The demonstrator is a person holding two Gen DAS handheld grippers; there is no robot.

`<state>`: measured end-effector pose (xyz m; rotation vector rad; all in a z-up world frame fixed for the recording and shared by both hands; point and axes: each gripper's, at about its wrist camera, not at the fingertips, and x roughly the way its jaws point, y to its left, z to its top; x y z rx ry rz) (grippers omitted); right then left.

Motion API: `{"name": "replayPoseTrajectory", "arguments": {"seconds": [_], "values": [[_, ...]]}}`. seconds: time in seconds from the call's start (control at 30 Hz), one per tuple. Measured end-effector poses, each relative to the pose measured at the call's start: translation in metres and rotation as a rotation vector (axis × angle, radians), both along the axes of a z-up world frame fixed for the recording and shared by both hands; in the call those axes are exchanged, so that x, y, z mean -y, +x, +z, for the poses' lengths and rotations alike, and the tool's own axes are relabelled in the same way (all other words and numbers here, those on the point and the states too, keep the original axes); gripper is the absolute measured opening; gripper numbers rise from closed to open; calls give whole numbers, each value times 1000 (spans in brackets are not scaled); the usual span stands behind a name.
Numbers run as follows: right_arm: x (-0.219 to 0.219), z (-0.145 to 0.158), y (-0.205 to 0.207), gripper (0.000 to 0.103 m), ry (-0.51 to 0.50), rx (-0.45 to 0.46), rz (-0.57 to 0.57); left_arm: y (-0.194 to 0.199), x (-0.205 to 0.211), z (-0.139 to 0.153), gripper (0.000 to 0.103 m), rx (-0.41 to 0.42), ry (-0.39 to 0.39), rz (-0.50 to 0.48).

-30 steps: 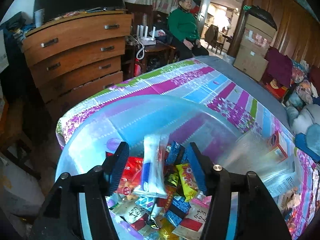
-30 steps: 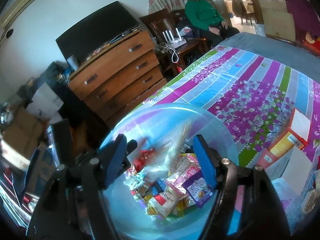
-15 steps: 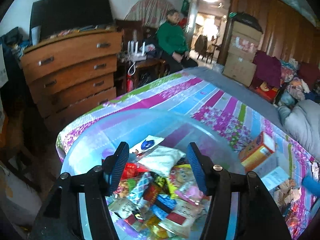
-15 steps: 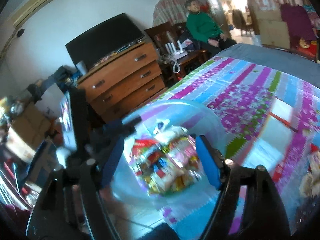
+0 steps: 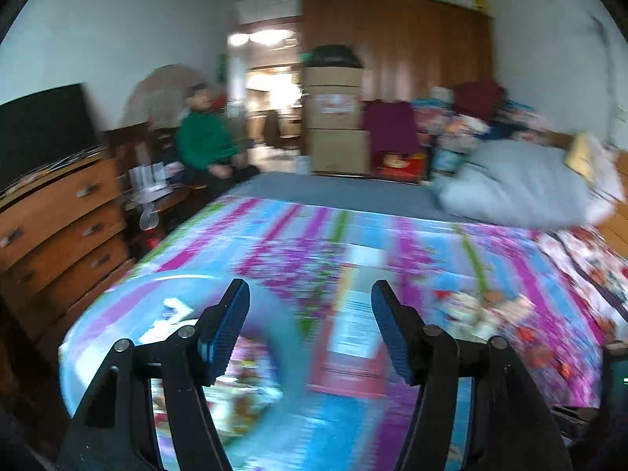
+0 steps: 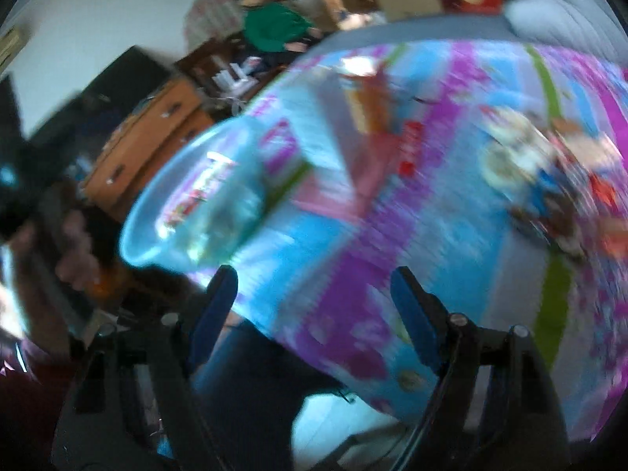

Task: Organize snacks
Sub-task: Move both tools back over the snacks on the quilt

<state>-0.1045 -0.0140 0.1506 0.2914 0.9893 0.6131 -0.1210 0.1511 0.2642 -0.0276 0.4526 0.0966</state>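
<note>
Both views are blurred by motion. A clear blue plastic basin [image 5: 282, 353] with snack packets [image 5: 235, 376] sits on the near left corner of the bed; it also shows in the right wrist view [image 6: 188, 212]. My left gripper [image 5: 310, 329] is open and empty, above the basin's right rim. My right gripper [image 6: 314, 314] is open and empty, above the bed's near edge, to the right of the basin. An orange snack box [image 6: 373, 106] and a pile of loose snack packets [image 6: 549, 172] lie further along the bed.
The bed has a striped floral cover [image 5: 392, 243] and a grey quilt [image 5: 510, 188] at its far right. A wooden dresser [image 5: 55, 219] with a television stands left. A person in green [image 5: 204, 145] sits beyond. Cardboard boxes [image 5: 333, 117] and a wardrobe stand at the back.
Both grippers have swung right and away from the basin, which now sits at the lower left of each view. More of the bed and the loose snacks is in view.
</note>
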Motion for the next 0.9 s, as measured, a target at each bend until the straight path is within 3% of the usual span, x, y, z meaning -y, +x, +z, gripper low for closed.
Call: {"name": "replayPoseTrajectory", "arguments": {"seconds": [0.07,0.2,0.37,0.5,0.7,0.8,0.9], "values": [[21,-13,-2,82,20,-42,-46,4,25,-6,66,-23,5,-73],[40,-21,-11,82,35,-31,-78,13,70,-28,66,-95,42,-160],[63,-33,-20,82,83,-35,-121,26,109,-64,66,-236,83,-207],[96,-51,-27,82,105,-46,-189,23,130,-93,66,-300,112,-233],[172,-66,-24,82,49,-30,-340,30,154,-115,66,-353,132,-257],[214,-73,-3,82,-2,-18,-423,37,163,-124,66,-382,126,-266],[234,-81,35,82,-73,-17,-432,47,169,-133,66,-407,121,-270]]}}
